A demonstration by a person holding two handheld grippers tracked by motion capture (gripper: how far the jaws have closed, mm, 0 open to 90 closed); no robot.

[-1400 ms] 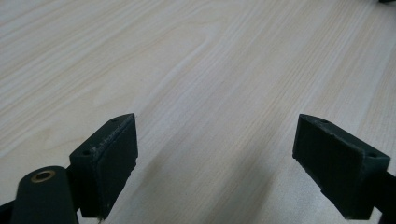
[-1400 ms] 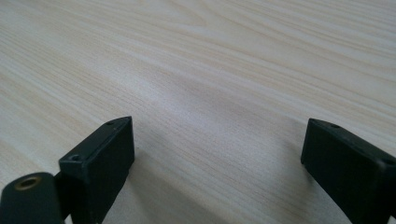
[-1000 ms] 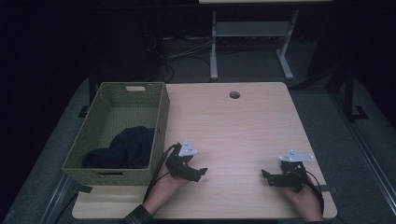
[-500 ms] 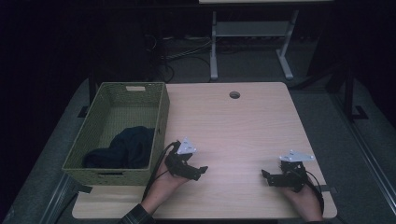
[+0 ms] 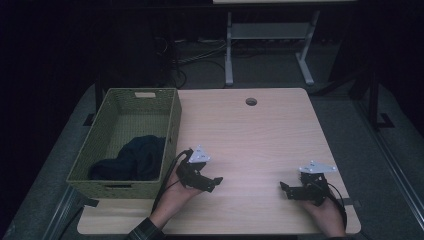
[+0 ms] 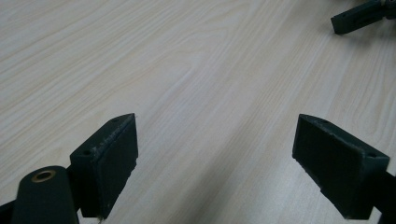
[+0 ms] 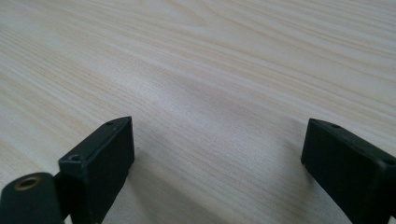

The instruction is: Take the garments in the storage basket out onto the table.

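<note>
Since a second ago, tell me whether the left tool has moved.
No. In the high view the left tool sits at the same spot beside the woven basket's near right corner, jaws open over the table.

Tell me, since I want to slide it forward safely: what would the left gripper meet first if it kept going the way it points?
Probably the right gripper. The left gripper points across the bare table toward it, jaws open, and a jaw of the other gripper shows ahead in the left gripper view, slightly off-line, so it might pass.
</note>
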